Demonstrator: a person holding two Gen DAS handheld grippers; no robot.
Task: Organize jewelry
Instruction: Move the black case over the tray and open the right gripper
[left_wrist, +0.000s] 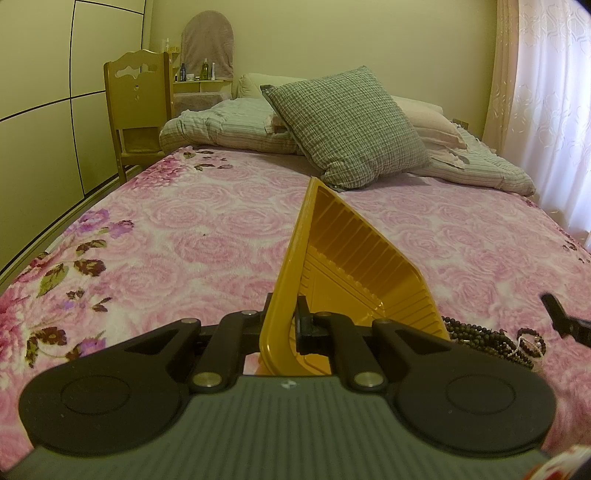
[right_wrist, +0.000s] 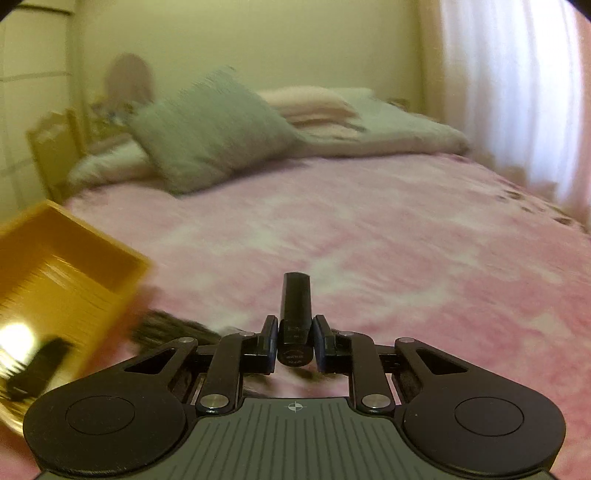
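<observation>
My left gripper (left_wrist: 284, 325) is shut on the near rim of a yellow plastic tray (left_wrist: 343, 266), which stands tilted up on its edge over the bed. Dark bead necklaces (left_wrist: 491, 339) lie on the blanket just right of the tray. In the blurred right wrist view, my right gripper (right_wrist: 295, 343) is shut on a black oblong object (right_wrist: 295, 306) that points forward. The yellow tray (right_wrist: 70, 266) is at its left, and a dark heap of beads (right_wrist: 166, 328) lies between tray and gripper. A black tip of the right gripper (left_wrist: 557, 314) shows at the right edge of the left wrist view.
A pink floral blanket (left_wrist: 192, 236) covers the bed. A checked cushion (left_wrist: 347, 125) and folded bedding (left_wrist: 229, 129) lie at the head. A wooden chair (left_wrist: 138, 107) stands at the left, a curtain (left_wrist: 554, 110) at the right.
</observation>
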